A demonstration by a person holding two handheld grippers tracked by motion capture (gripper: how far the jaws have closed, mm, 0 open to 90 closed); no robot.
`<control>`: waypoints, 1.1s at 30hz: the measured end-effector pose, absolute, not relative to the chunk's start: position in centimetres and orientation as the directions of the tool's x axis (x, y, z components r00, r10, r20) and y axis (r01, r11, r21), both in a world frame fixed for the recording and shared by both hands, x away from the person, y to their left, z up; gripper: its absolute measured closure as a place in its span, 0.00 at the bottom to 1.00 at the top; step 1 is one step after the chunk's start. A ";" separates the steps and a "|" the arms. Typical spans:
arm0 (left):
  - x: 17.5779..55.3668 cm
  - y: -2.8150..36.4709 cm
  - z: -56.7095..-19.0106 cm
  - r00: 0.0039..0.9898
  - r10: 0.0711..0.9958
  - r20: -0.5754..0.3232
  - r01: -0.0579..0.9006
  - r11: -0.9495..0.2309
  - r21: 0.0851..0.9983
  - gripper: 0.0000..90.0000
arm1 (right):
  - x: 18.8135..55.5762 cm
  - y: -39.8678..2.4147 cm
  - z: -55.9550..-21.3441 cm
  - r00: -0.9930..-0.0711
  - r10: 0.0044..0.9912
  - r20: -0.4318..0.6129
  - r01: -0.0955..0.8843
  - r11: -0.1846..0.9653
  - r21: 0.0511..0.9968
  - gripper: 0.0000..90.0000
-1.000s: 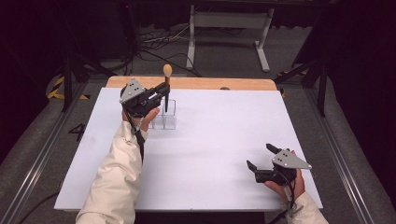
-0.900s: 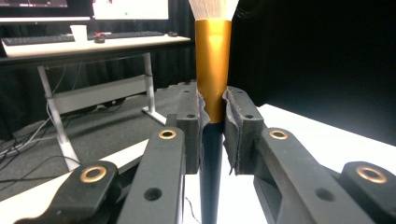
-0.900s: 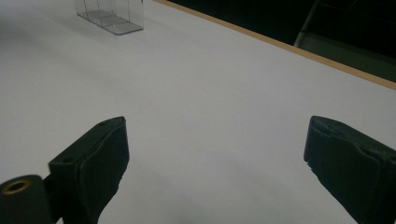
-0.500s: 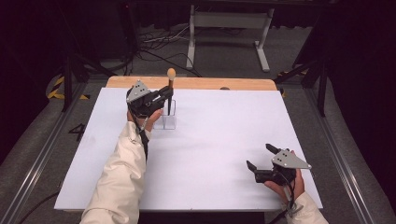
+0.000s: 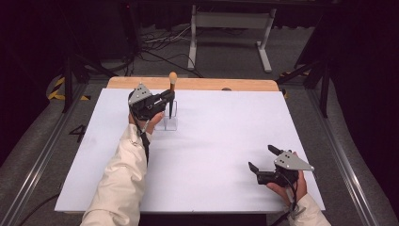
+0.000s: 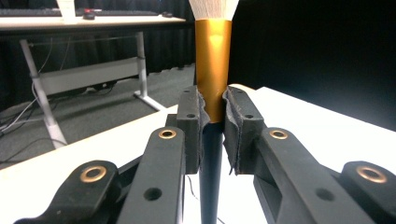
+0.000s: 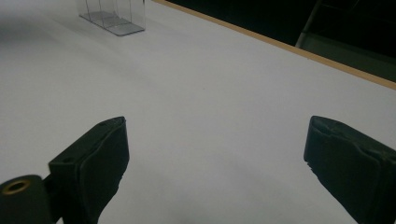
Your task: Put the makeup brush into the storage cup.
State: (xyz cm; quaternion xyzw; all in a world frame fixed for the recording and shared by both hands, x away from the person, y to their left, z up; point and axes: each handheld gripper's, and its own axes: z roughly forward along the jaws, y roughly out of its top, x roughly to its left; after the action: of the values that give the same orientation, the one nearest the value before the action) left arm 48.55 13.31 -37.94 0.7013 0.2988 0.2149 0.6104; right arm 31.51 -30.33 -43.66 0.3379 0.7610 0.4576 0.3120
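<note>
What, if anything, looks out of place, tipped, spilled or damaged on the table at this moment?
Nothing stands out. The left gripper is shut on the makeup brush, held upright above the clear holder, which stands square on the white table. The right gripper rests open near the table's front edge. No spill or damage shows.

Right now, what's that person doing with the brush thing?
The person holds a makeup brush upright in the left gripper, its jaws shut on the gold band just under the bristles. In the high view the brush stands at a small clear holder near the far edge of the white table. The right gripper rests near the front corner, jaws open and holding nothing.
</note>
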 end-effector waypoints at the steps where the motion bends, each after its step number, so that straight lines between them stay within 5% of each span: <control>1: 48.5 13.3 -38.1 0.731 0.680 -0.062 0.157 -0.079 0.984 0.87 | 31.5 -30.4 -43.7 -0.577 0.801 -0.163 0.229 0.350 0.908 0.08; 33: 47.8 13.5 -39.1 0.739 0.671 -0.055 0.170 -0.107 0.980 0.86 | 31.5 -30.4 -43.6 -0.573 0.803 -0.165 0.225 0.348 0.910 0.08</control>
State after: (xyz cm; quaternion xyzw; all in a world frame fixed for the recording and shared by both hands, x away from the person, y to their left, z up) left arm 47.83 13.50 -39.06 0.7139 0.2946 0.2090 0.5999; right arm 31.48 -30.40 -43.58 0.3388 0.7584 0.4597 0.3141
